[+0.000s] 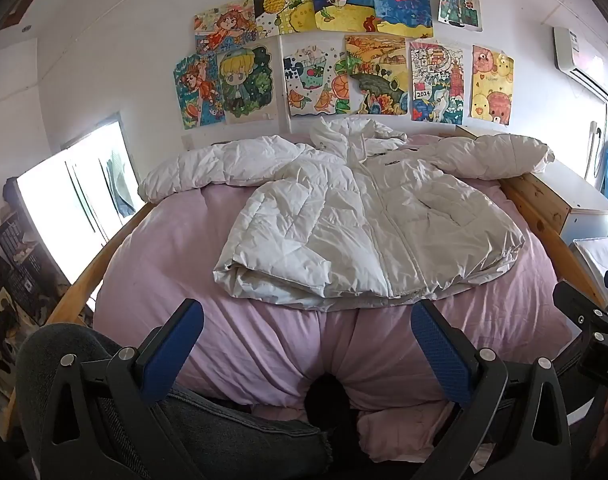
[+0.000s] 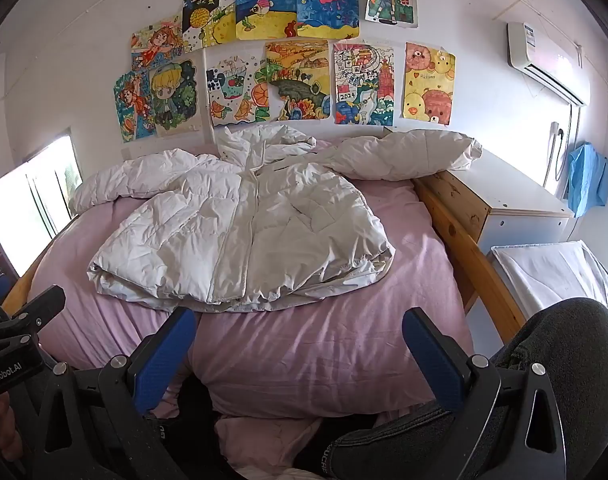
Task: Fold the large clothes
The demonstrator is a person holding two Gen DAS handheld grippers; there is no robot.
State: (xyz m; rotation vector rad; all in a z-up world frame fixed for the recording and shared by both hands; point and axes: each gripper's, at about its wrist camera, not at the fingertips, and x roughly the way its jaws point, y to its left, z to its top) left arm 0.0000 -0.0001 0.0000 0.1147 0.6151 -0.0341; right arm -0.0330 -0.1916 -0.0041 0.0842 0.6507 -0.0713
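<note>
A white puffer jacket (image 1: 368, 220) lies front up on the pink bed cover (image 1: 163, 248), zipped, with both sleeves spread out to the sides near the wall. It also shows in the right wrist view (image 2: 243, 232) on the pink cover (image 2: 324, 340). My left gripper (image 1: 308, 320) is open and empty, held back from the jacket's hem above the near edge of the bed. My right gripper (image 2: 299, 328) is open and empty too, just short of the hem. The right gripper's body shows at the right edge of the left wrist view (image 1: 592, 328).
The bed has a wooden frame (image 2: 464, 240). A white cabinet (image 2: 516, 200) stands to the right, a bright window (image 1: 71, 208) to the left. Drawings (image 1: 344, 48) cover the far wall. The person's knees in grey trousers (image 2: 564, 352) are at the near edge.
</note>
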